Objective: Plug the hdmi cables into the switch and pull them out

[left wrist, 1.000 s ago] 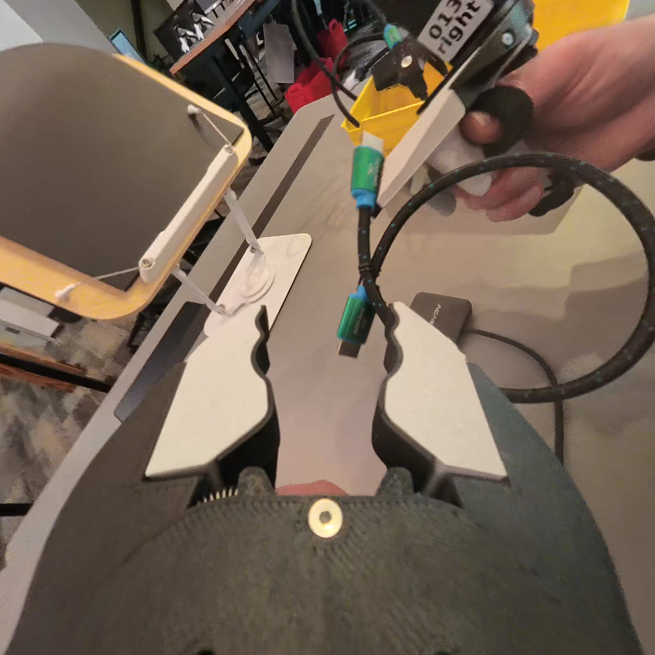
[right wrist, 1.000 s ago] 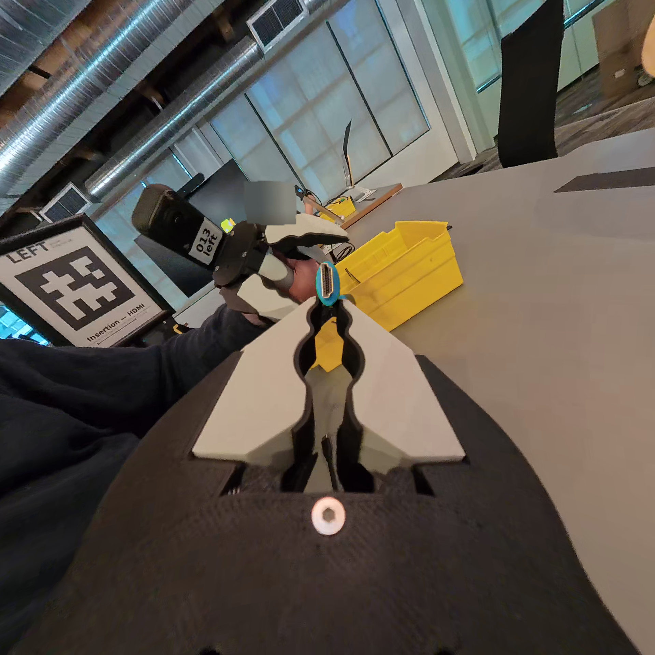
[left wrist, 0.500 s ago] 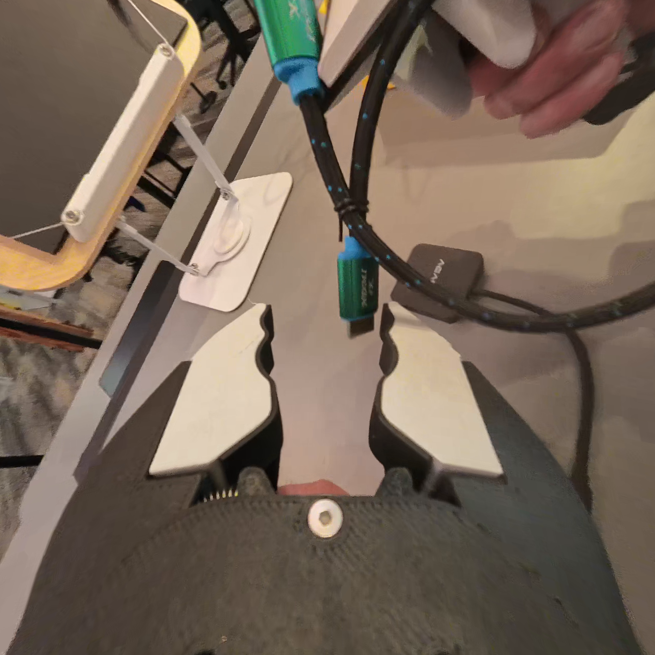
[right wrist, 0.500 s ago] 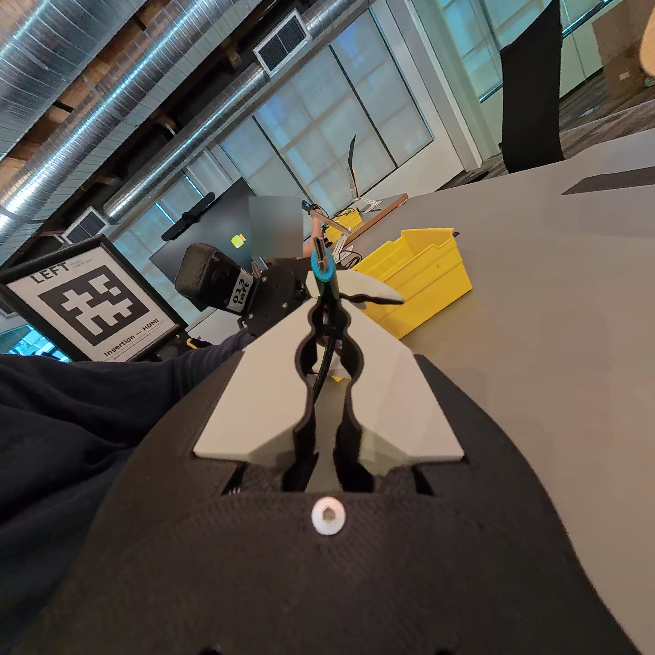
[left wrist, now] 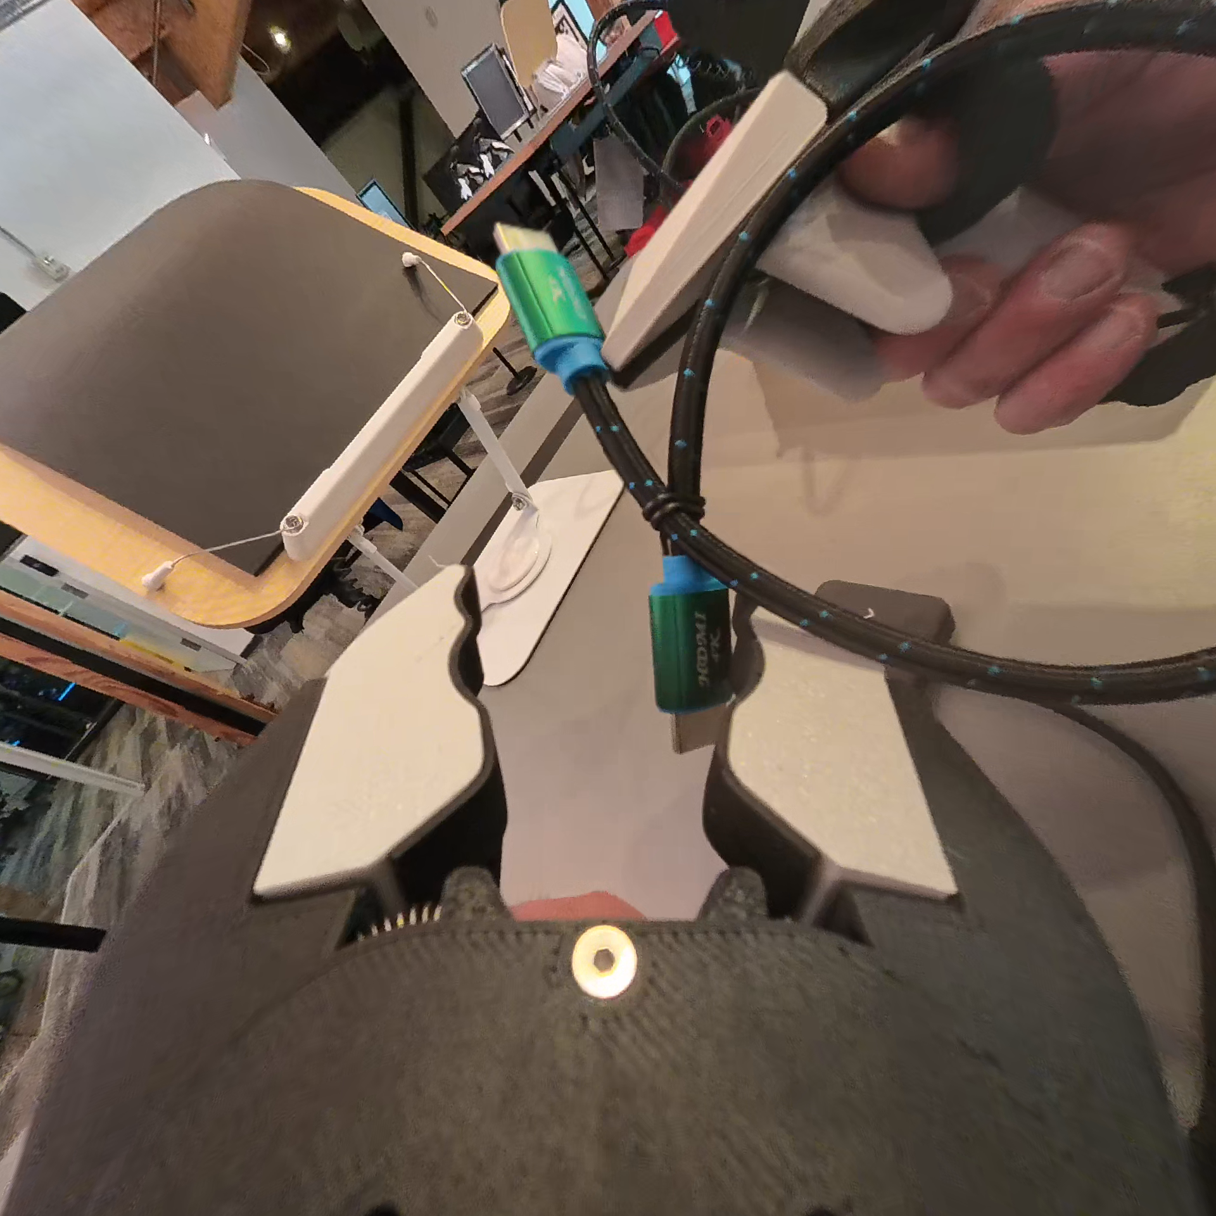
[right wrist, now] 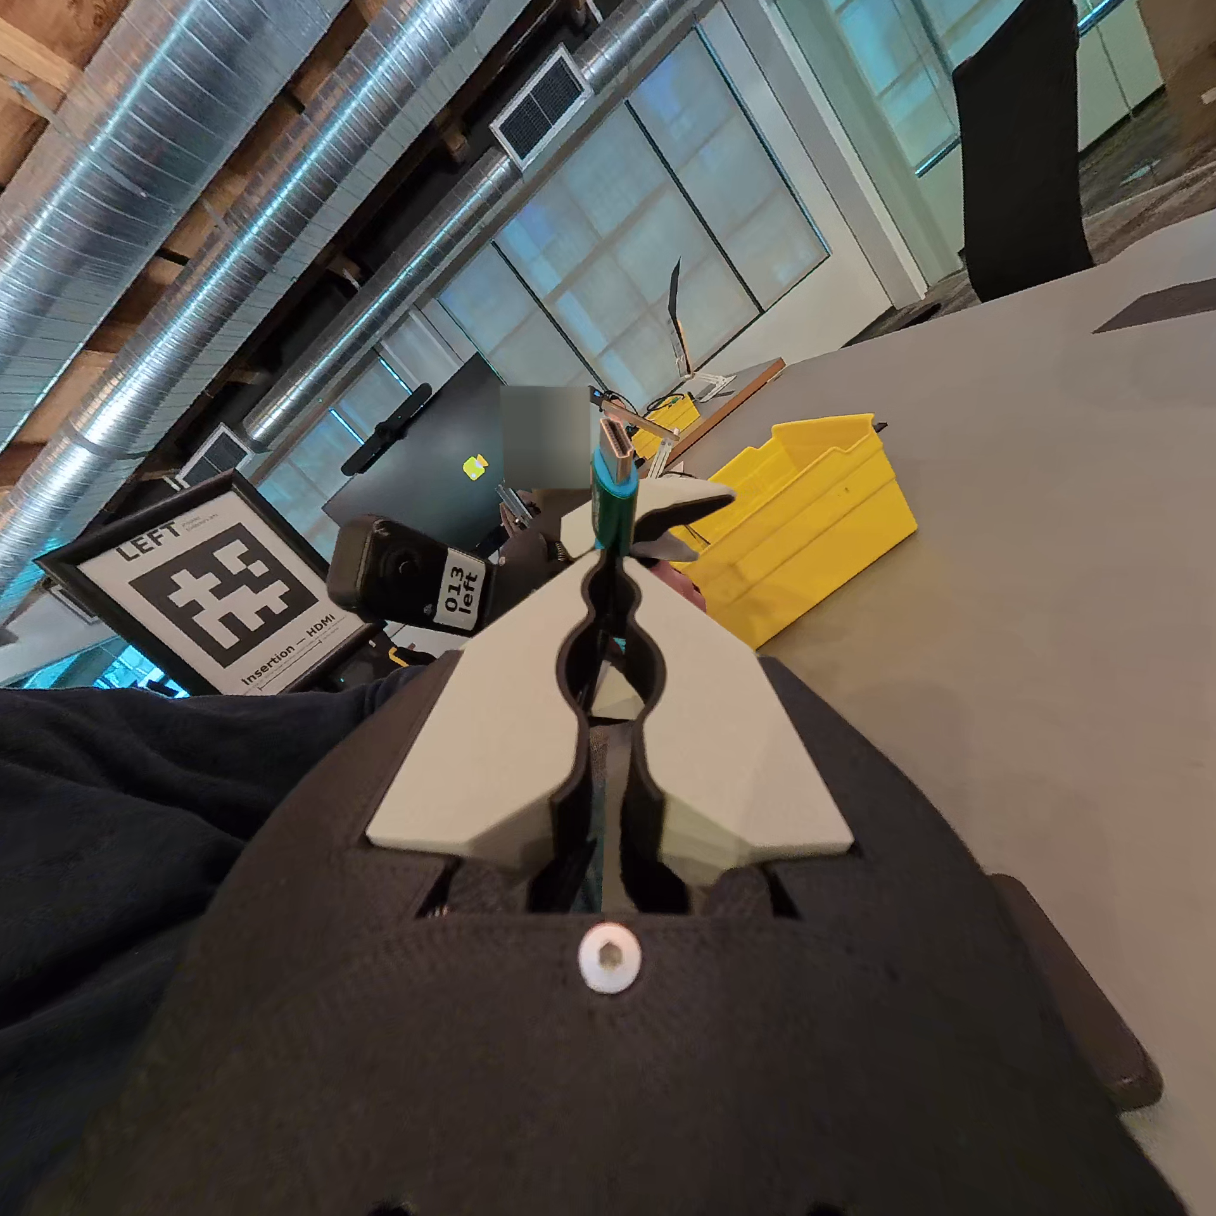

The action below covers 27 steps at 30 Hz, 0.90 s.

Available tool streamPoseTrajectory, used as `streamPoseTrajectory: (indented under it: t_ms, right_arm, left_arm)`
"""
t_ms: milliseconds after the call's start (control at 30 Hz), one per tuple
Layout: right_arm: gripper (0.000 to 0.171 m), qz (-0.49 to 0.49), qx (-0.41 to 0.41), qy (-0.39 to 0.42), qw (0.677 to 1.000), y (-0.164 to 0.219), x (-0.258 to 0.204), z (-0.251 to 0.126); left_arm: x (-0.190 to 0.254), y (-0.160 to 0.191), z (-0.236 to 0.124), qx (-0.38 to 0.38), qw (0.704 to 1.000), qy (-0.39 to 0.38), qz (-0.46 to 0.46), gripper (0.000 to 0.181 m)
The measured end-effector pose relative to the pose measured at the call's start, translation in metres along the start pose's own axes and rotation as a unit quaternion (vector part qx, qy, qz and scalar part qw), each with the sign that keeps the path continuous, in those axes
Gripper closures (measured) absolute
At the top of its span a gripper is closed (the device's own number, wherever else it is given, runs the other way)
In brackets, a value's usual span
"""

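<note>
A black braided HDMI cable flecked with blue (left wrist: 776, 595), looped and tied with a thin black band, is held above the grey table (left wrist: 987, 500). Its upper green metal plug with a blue collar (left wrist: 549, 299) is clamped at the tips of the right gripper (right wrist: 608, 559), whose white fingers are closed on it, the plug pointing past them. The lower green plug (left wrist: 691, 648) hangs free, just inside the right-hand white finger of the left gripper (left wrist: 602, 641), whose jaws are spread wide and hold nothing. A small black switch box (left wrist: 901, 608) lies on the table behind the loop. A yellow plastic bin (right wrist: 816, 520) is seen farther off.
</note>
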State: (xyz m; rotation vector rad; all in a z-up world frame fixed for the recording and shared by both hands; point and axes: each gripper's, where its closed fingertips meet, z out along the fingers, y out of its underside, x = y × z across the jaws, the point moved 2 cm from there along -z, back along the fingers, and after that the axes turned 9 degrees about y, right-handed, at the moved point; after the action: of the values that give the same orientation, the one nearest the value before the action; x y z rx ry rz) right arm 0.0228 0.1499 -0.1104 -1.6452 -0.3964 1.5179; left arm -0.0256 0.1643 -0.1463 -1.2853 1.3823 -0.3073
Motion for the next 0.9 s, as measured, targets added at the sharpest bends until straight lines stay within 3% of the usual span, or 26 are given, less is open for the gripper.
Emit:
streamPoseTrajectory:
  t_ms: [400,900]
  right_arm:
    - [0.171,0.028,-0.027,0.040,0.998,0.016,0.025,0.000]
    - [0.171,0.054,-0.069,0.029,0.996,0.032,0.025,0.005]
  left_arm:
    - [0.003,-0.011,-0.004,0.016,0.999,-0.005,0.029,0.131]
    - [0.014,-0.017,-0.007,0.022,0.999,0.045,0.022,0.162]
